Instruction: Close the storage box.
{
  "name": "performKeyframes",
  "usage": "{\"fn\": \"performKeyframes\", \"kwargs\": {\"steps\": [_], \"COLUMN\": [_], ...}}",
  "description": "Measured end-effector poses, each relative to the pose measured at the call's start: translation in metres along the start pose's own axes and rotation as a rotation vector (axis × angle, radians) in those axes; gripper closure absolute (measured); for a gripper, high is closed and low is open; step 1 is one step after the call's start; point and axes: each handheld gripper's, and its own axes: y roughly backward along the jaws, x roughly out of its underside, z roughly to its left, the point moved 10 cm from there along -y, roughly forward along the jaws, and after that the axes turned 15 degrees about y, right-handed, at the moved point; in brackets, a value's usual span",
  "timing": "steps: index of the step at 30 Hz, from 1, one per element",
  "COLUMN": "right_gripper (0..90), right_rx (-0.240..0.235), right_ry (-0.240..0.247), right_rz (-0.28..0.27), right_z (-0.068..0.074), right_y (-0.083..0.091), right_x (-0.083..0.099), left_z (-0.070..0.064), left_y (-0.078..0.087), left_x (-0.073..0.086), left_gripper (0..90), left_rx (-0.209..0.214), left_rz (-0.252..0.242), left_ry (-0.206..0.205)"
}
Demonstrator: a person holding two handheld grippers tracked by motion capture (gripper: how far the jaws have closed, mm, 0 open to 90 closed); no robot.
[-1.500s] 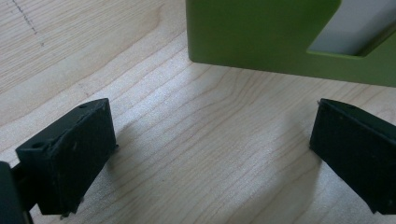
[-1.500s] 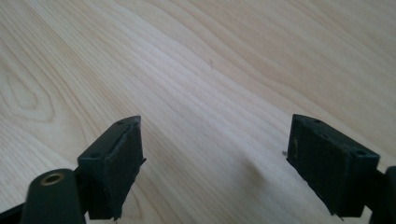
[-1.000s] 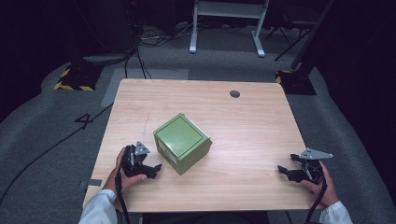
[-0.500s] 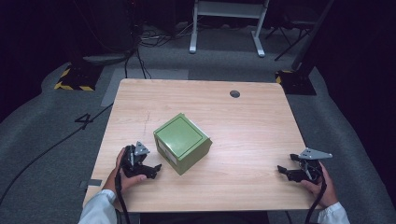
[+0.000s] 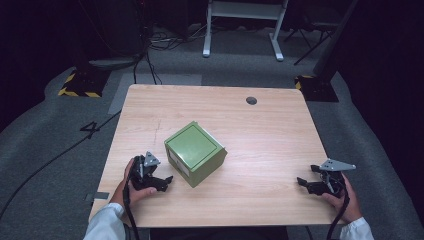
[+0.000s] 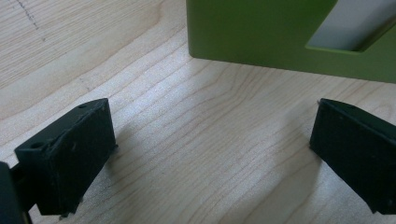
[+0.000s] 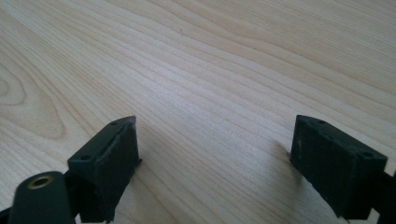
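Resting low on the pale wood-grain table (image 5: 270, 125) near its front-left corner, the left gripper (image 5: 159, 181) is held in the person's left hand (image 5: 134, 180) with its black jaws spread wide apart and nothing between them; they point straight at the square olive-green box (image 5: 194, 150), which stands just beside them, a little left of the table's middle and turned corner-on. In the left gripper view the box's green wall (image 6: 252, 32) fills the top, with a pale rectangular cut-out (image 6: 348, 28) in it, likely a handhold, so this gripper seems placed to close in on that side. Well apart, by the front-right edge, the right gripper (image 5: 310, 184) sits in the right hand (image 5: 345, 197), jaws equally wide and empty over bare wood, apparently waiting its turn.
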Motion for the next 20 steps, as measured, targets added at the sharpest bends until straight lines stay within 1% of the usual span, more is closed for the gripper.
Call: {"fn": "performKeyframes", "kwargs": {"steps": [20], "right_gripper": [15.2], "right_rx": [-0.004], "right_ry": [0.005], "right_rz": [-0.001], "right_z": [0.0006], "right_y": [0.0001], "right_x": [-0.0001], "left_z": [-0.0004], "left_y": [0.0000], "left_x": [0.0001], "left_gripper": [0.4], "left_rx": [0.001], "left_rz": [-0.001], "left_ry": [0.004]}}
